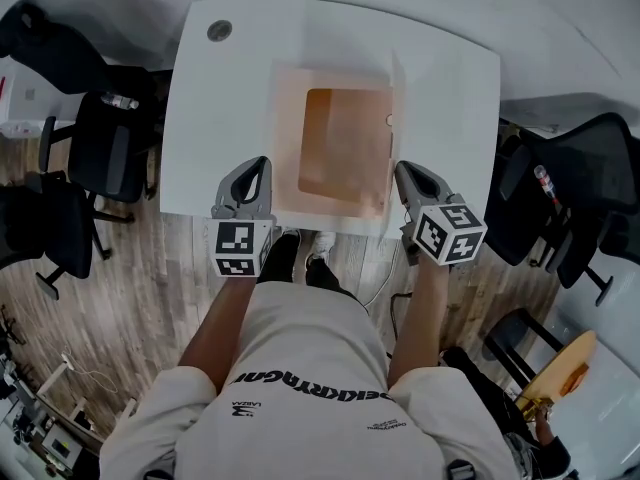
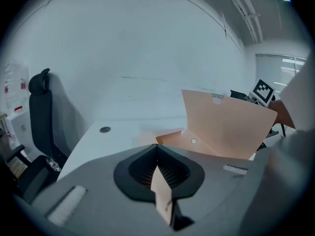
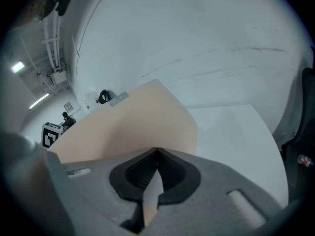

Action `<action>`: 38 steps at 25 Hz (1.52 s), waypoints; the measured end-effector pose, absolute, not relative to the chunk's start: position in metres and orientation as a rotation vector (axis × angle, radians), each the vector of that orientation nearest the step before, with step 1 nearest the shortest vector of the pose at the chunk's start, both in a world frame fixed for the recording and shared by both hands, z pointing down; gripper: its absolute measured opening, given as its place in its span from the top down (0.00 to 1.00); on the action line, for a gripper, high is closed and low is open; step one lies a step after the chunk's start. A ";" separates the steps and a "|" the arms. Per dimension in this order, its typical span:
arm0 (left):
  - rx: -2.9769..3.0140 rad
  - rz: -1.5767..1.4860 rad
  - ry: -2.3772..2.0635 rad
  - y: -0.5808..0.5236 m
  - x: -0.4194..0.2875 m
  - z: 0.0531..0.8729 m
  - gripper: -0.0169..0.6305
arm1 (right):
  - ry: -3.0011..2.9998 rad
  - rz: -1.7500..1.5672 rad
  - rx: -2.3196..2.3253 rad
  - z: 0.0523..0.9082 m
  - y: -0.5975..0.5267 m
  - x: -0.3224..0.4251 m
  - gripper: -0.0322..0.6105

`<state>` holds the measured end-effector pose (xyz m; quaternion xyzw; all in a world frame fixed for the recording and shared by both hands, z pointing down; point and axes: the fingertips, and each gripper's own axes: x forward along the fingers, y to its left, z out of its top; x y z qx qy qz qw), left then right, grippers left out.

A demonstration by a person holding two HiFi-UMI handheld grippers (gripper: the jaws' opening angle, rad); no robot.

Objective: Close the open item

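Note:
A peach paper folder (image 1: 343,144) lies open on the white table (image 1: 220,118). Its right cover (image 1: 393,118) stands nearly upright and shows edge-on in the head view. My left gripper (image 1: 260,173) is at the folder's near left edge, shut on a strip of the lower sheet (image 2: 161,191). The left gripper view shows the raised cover (image 2: 226,127) to the right. My right gripper (image 1: 405,178) is shut on the near edge of the raised cover (image 3: 128,127), with a strip of it pinched between the jaws (image 3: 151,193).
A round cable grommet (image 1: 219,30) sits in the table's far left corner. Black office chairs stand to the left (image 1: 105,148) and to the right (image 1: 560,198) of the table. The person stands at the near edge, on a wood floor (image 1: 110,318).

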<state>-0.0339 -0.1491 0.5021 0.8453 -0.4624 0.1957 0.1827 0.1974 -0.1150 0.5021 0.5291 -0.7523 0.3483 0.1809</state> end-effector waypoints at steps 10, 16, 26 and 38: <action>2.341 0.584 -1.246 -0.153 -0.040 0.526 0.97 | -2.114 1.012 1.448 0.515 -0.119 0.180 0.95; 2.311 0.616 -1.218 -0.156 -0.043 0.541 0.97 | -2.109 1.021 1.423 0.522 -0.121 0.170 0.95; 2.258 0.653 -1.183 -0.158 -0.051 0.567 0.97 | -2.099 1.034 1.382 0.533 -0.123 0.153 0.95; 2.214 0.676 -1.137 -0.157 -0.052 0.593 0.97 | -2.088 1.036 1.337 0.542 -0.128 0.138 0.95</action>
